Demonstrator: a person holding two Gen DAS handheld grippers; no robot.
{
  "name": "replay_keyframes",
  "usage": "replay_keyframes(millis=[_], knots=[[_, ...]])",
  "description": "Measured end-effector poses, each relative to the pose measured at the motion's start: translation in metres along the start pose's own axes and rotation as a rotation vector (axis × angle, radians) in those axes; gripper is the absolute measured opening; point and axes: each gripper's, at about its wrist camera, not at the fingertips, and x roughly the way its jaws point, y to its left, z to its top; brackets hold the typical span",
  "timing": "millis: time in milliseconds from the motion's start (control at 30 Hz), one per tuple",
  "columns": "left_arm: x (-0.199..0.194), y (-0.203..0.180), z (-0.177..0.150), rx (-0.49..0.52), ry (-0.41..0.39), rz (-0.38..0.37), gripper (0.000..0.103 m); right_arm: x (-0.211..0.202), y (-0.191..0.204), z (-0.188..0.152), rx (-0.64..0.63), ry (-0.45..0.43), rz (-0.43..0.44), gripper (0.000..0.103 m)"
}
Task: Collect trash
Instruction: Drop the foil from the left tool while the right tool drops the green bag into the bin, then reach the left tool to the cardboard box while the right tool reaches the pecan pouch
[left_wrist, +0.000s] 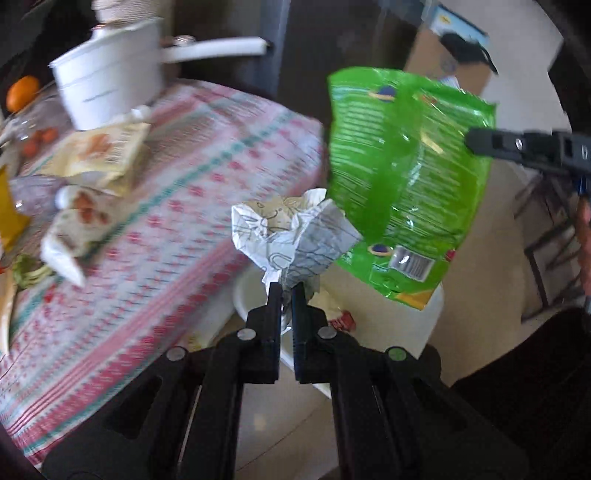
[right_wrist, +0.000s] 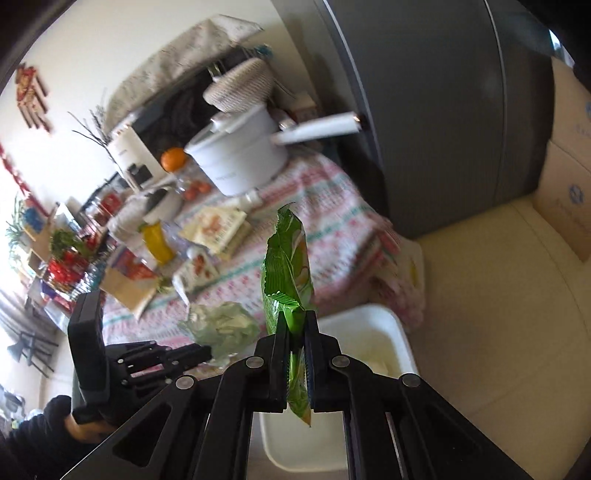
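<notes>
- The left gripper (left_wrist: 286, 291) is clamped on a crumpled paper ball (left_wrist: 291, 236), light and soft, pinched by 1 fold above the white bin (right_wrist: 373, 332).
- The right gripper (right_wrist: 295, 321) pinches a green snack bag (right_wrist: 286, 266) at its edge; it looks light, slick and crinkly, so it may slip.

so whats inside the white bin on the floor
In the right wrist view the white bin shows a pale bare bottom, its near part covered by the right gripper and green bag. The left wrist view shows something red and white beside the crumpled paper; I cannot identify it.
</notes>
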Motion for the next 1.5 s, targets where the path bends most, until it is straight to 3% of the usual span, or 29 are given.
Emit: replay_keyframes(millis=[233,467,500,567,667,733,767,1000,1267,1333,1500], knots=[[0.038,-0.029,-0.005,0.057,0.100,-0.012,0.006,0.013,-0.022,-0.016,-0.003,0.069,-0.080,0.008],[0.059,-0.025,-0.014,0.069,0.151,-0.008,0.008,0.025,-0.033,-0.019,0.017,0.125,-0.116,0.009],[0.060,-0.024,-0.014,0.068,0.151,0.005,0.011,0.026,-0.035,-0.019,0.023,0.128,-0.116,0.012],[0.063,-0.023,-0.011,0.065,0.155,0.010,0.030,0.027,-0.038,-0.018,0.045,0.132,-0.126,0.014],[0.061,-0.021,-0.008,0.052,0.137,0.021,0.045,0.026,-0.043,-0.016,0.081,0.133,-0.115,0.024],[0.059,-0.018,-0.006,0.041,0.127,0.023,0.047,0.023,-0.043,-0.014,0.087,0.123,-0.123,0.043],[0.057,-0.017,-0.006,0.036,0.123,0.024,0.049,0.021,-0.042,-0.013,0.090,0.113,-0.128,0.045],[0.041,-0.003,-0.001,-0.008,0.096,0.049,0.059,0.020,-0.034,-0.008,0.075,0.096,-0.119,0.049],[0.009,0.026,0.003,-0.072,0.036,0.103,0.080,0.023,-0.012,0.004,0.032,0.066,-0.124,0.064],[0.001,0.039,0.004,-0.101,0.023,0.123,0.081,0.027,-0.004,0.008,0.015,0.059,-0.118,0.071],[-0.022,0.081,0.006,-0.171,-0.014,0.202,0.082,0.041,0.020,0.018,-0.015,0.062,-0.094,0.073]])
